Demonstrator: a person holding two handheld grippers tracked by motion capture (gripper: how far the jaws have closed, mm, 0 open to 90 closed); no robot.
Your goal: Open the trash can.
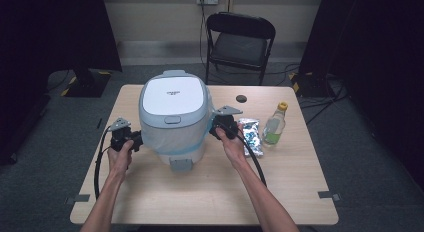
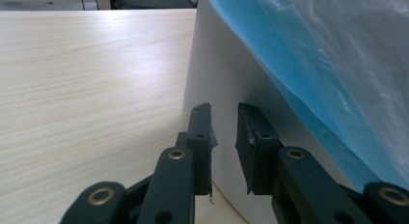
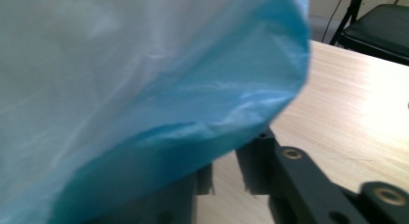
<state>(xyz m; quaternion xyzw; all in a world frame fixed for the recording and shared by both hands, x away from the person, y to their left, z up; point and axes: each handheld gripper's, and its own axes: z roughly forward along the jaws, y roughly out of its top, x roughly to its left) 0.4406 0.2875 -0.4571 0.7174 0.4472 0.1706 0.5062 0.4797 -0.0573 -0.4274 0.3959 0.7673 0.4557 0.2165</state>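
The person's forearms come in from the bottom of the high view, one hand on each tool. The left tool sits left of centre, its tips right against the lower side of the white bin. In the left gripper view its jaws stand drawn nearly together with a narrow gap and nothing caught between them, just at the bin's curved wall. The right tool sits just right of centre, at the bin's other flank. In the right gripper view a fold of the blue plastic liner hangs over that tool's jaws — whether they pinch it or merely lie under it I cannot tell.

The bin stands at the middle of the bench, lid closed, with the liner's blue edge showing round its lower body. To the right of it lie a crinkled foil packet and, just beside that, a clear bottle with a yellow cap. Further back, upper centre of the frame, a black folding chair stands on the floor beyond the bench.
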